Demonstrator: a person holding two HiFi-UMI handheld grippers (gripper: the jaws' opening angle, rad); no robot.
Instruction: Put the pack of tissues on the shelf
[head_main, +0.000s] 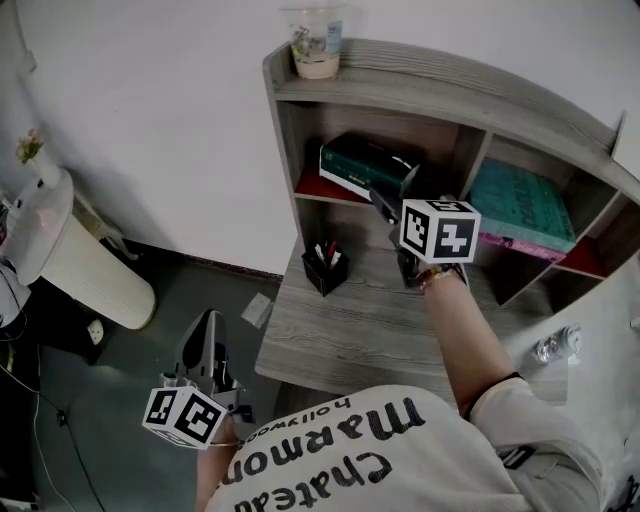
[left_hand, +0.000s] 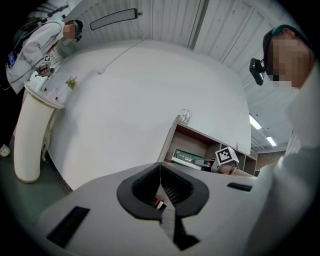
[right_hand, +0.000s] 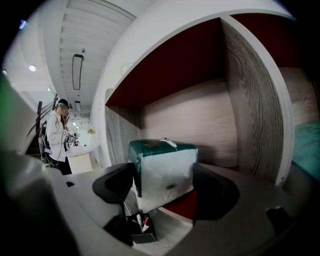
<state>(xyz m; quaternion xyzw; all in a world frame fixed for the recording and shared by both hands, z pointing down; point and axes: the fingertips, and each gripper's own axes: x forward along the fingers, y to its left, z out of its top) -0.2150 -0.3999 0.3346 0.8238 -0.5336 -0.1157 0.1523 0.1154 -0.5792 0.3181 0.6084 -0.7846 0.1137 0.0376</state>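
The pack of tissues (head_main: 362, 163), dark green on top with a white end, lies on the red floor of the shelf's (head_main: 440, 85) left compartment. My right gripper (head_main: 392, 195) reaches to the compartment's front edge. In the right gripper view the pack (right_hand: 162, 172) fills the space between the two black pads (right_hand: 116, 184), and I see no pad pressing on it, so the right gripper (right_hand: 164, 184) stands open. My left gripper (head_main: 208, 325) hangs low beside the desk, over the floor, far from the shelf. Its jaws meet with nothing between them (left_hand: 160, 175).
A black pen holder (head_main: 324, 268) stands on the grey wooden desk (head_main: 340, 335) just below the compartment. A teal book (head_main: 520, 205) lies in the right compartment. A plastic cup (head_main: 316, 42) sits on top of the shelf. A white cylindrical unit (head_main: 70, 260) stands at the left.
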